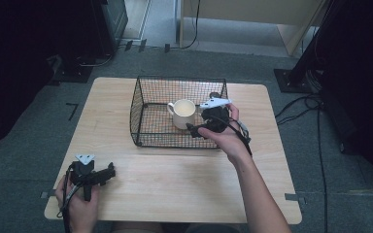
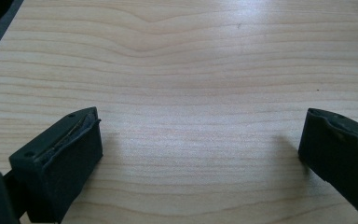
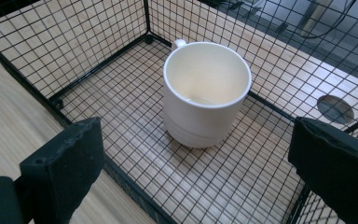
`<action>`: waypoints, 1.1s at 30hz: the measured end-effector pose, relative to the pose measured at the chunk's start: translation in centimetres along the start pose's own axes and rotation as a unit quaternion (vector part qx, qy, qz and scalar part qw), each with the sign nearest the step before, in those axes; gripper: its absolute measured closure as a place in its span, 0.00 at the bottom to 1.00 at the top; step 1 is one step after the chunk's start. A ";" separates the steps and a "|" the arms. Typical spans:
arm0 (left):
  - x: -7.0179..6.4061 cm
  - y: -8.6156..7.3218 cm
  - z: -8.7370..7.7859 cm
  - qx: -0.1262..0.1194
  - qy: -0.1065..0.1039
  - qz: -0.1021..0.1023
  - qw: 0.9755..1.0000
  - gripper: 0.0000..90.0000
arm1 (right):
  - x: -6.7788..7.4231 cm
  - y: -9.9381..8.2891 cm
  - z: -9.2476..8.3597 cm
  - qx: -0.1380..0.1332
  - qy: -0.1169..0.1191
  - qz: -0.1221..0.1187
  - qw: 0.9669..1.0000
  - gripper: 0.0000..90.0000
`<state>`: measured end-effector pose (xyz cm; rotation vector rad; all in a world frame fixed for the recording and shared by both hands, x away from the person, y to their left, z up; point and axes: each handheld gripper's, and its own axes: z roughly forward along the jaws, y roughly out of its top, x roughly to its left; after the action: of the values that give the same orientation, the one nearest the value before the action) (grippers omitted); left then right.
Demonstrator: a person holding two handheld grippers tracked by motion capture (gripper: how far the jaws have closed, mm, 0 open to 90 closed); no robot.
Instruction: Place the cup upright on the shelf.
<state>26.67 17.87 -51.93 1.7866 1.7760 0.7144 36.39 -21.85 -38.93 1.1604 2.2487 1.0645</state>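
hovering my right gripper [image 1: 209, 118] over the wire basket [image 1: 143, 99], jaws wide and empty, just beside the cream mug [image 3: 205, 95] standing upright inside. step, likely: approach. next: lower, straddle the mug wall. left gripper [image 1: 102, 175] well apart from the basket, wide, empty.

The high view is dim and soft, its left and right sides sunk in near black, with the pale worktop [image 1: 175, 184] the brightest area. Both gripper views are sharper; a soft sheen lies across the wood's far edge, and faint shadows spread beside the black jaws.
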 end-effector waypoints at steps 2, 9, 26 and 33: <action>0.0 0.0 0.0 -0.001 0.000 -0.001 1.000 0.00 | 0.0 -0.4 -0.5 -0.003 0.001 0.000 1.000 0.04; 0.0 0.0 0.0 0.000 0.000 0.000 1.000 0.00 | 0.0 -1.7 -2.3 -0.016 0.002 0.006 1.000 0.04; 0.0 0.0 0.0 -0.001 0.000 -0.001 1.000 0.00 | -0.1 -5.4 -5.4 -0.022 -0.013 0.009 1.000 0.04; 0.0 0.0 0.0 0.000 0.000 0.000 1.000 0.00 | -0.7 -7.1 -6.1 -0.018 -0.020 0.013 1.000 0.05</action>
<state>26.67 17.86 -51.94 1.7857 1.7762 0.7155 29.26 -27.74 -40.56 1.1896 2.1806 1.0778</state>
